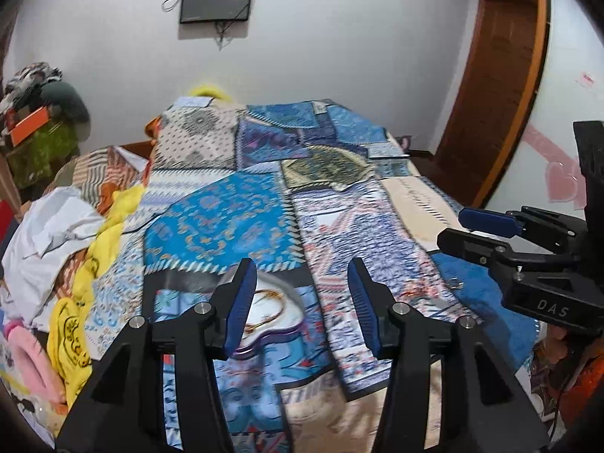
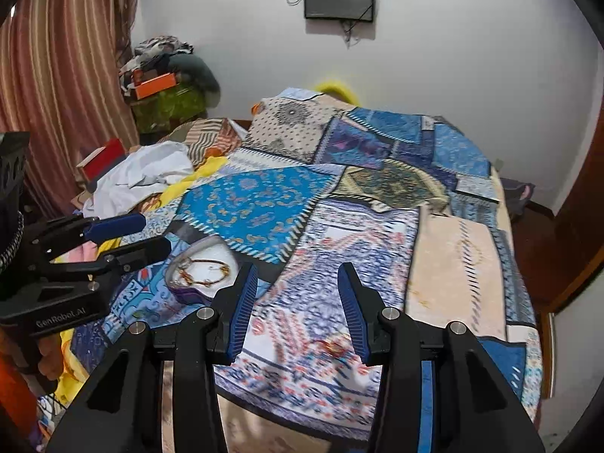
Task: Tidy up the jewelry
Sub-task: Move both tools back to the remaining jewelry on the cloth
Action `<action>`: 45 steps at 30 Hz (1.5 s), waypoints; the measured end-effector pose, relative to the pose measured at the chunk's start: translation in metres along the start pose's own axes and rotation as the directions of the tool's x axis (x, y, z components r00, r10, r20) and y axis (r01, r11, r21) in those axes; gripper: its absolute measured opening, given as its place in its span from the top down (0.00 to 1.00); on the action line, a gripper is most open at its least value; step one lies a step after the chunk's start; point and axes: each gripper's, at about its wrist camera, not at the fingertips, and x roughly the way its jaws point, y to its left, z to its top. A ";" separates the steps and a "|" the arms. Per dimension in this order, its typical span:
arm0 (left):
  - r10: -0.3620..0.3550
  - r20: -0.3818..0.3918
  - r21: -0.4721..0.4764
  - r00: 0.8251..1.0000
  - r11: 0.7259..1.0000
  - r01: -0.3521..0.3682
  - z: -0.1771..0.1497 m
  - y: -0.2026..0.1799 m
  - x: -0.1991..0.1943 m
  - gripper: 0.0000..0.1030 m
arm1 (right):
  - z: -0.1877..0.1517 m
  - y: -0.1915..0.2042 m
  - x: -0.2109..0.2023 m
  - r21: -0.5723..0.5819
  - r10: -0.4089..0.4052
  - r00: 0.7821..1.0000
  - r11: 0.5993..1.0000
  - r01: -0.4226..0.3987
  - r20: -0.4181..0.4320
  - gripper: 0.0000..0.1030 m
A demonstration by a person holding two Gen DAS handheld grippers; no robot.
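A heart-shaped purple tin (image 1: pixel 264 344) (image 2: pixel 187 291) with a white lining lies on the patchwork bedspread. Gold chain jewelry (image 1: pixel 268 307) (image 2: pixel 207 274) rests inside it. My left gripper (image 1: pixel 302 264) hangs open above the bed, with the tin just behind its left finger and nothing between the pads. My right gripper (image 2: pixel 297 268) is open too and holds nothing. A small red-and-gold piece (image 2: pixel 334 342) lies blurred on the cloth below its right finger. Each gripper shows in the other's view, the right one (image 1: pixel 453 226) at the right edge and the left one (image 2: pixel 156 234) at the left edge.
White cloth (image 1: pixel 53 234) and yellow cloth (image 1: pixel 100 249) are piled along the bed's left side. A blue cloth (image 1: pixel 475 294) lies at the bed's right edge under the right gripper. A striped curtain (image 2: pixel 56 75) hangs left, and a wooden door frame (image 1: pixel 502 75) stands right.
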 end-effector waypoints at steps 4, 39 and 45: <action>-0.030 0.002 0.032 1.000 0.999 0.030 0.004 -0.020 0.004 0.49 | -0.006 -0.019 -0.011 0.036 -0.030 0.999 0.999 0.030 0.013 0.61; -0.199 -0.260 0.072 0.945 0.972 0.225 -0.045 -0.087 0.105 0.60 | -0.089 -0.082 0.025 0.088 -0.052 0.983 0.994 0.068 -0.176 0.60; -0.218 -0.259 0.066 0.941 0.968 0.242 -0.046 -0.087 0.112 0.72 | -0.088 -0.082 0.032 0.092 -0.028 0.986 0.995 0.043 -0.166 0.67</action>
